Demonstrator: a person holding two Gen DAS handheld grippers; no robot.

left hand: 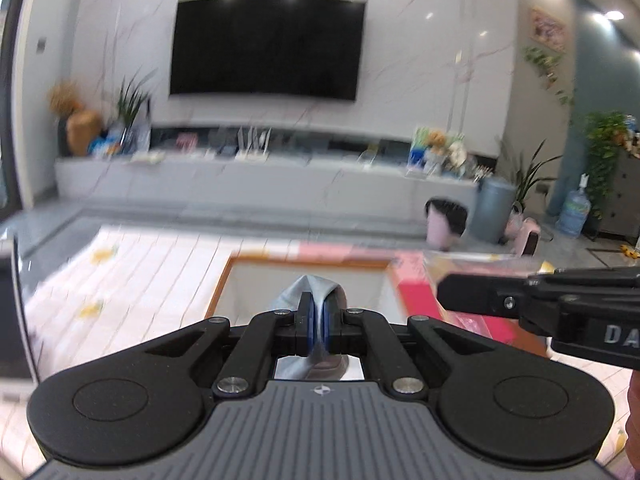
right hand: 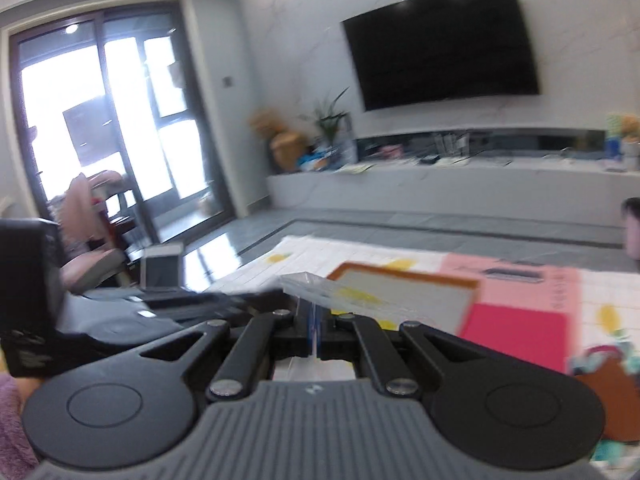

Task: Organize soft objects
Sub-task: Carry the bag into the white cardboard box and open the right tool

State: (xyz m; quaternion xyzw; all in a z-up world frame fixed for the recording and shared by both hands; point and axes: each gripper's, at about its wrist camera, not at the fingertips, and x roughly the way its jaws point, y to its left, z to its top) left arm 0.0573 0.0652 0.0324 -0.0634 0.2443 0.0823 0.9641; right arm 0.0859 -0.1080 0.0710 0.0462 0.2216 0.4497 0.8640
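Note:
In the left wrist view my left gripper (left hand: 318, 312) is shut on a light grey-blue cloth (left hand: 310, 286). The cloth bulges above the blue pads and hangs below them. It is held above a white mat with an orange border (left hand: 256, 280). My right gripper (left hand: 444, 292) comes in from the right, level with it, with a clear plastic bag (left hand: 468, 258) at its tip. In the right wrist view my right gripper (right hand: 316, 322) is shut on that clear plastic bag (right hand: 340, 294), which stretches out flat ahead. The left gripper (right hand: 256, 298) shows as a blurred dark shape on the left.
The table wears a white grid cloth with lemon prints (left hand: 132, 276). Pink and red mats (right hand: 520, 320) lie right of the bordered mat. A phone or tablet (right hand: 160, 270) stands at the table's left edge. Beyond are a TV wall, a low cabinet (left hand: 260, 184) and a grey bin (left hand: 494, 210).

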